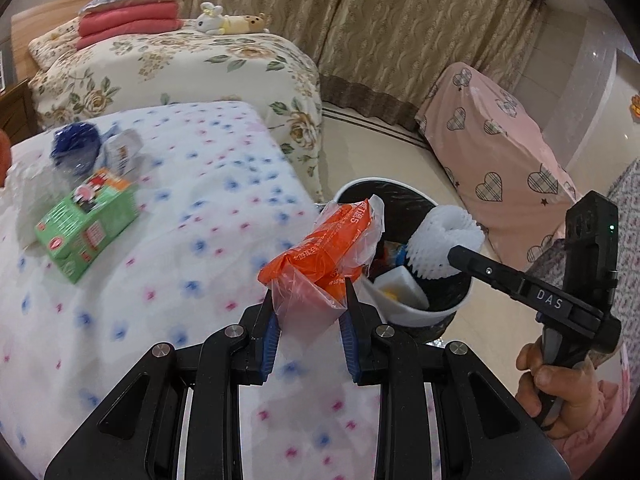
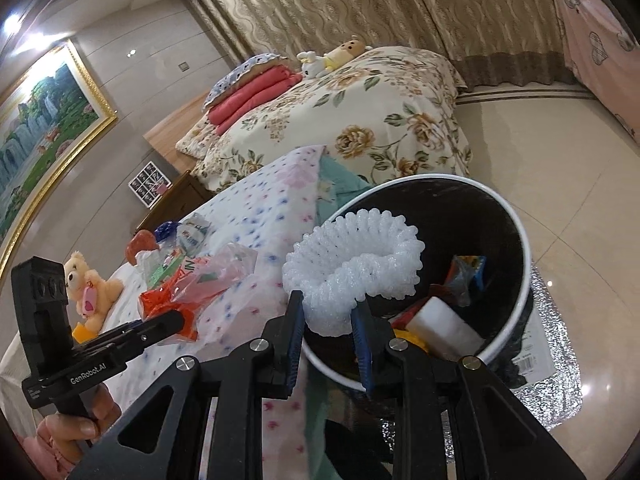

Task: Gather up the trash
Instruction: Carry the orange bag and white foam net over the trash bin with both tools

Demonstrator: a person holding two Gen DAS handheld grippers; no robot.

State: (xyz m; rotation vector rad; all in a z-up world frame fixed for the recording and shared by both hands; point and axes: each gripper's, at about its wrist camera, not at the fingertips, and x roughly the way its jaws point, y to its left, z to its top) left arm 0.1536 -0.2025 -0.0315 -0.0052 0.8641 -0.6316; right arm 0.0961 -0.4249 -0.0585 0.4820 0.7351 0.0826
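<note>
Holding an orange wrapper [image 1: 320, 248] in clear plastic, the left claw [image 1: 310, 294] is clenched on it, with the wrapper sticking out just left of the bin [image 1: 424, 314], partly over its rim. The right claw [image 2: 330, 312] is grasping a white foam net [image 2: 352, 268], pinched between its blue pads [image 2: 362, 344] and hanging right over the bin's open mouth. In the left view you can see that same net [image 1: 444, 236] above the bin, at the tip of the other tool.

The bin has a white rim [image 2: 516, 216] and a black liner, and there's already stuff in it: a white block [image 2: 444, 328], something yellow, and some red and blue packaging.

More trash sits on the bed [image 1: 208, 184] with the dotted sheet, far left: a green box [image 1: 86, 226], a crumpled blue bag [image 1: 76, 144], and a white packet [image 1: 122, 152] just beside it.

Further back is a floral bed [image 1: 192, 64] with folded red blankets [image 1: 128, 24] and a plush toy [image 1: 230, 20]. A teddy bear [image 2: 90, 284] lies on the near bed in the right view.
</note>
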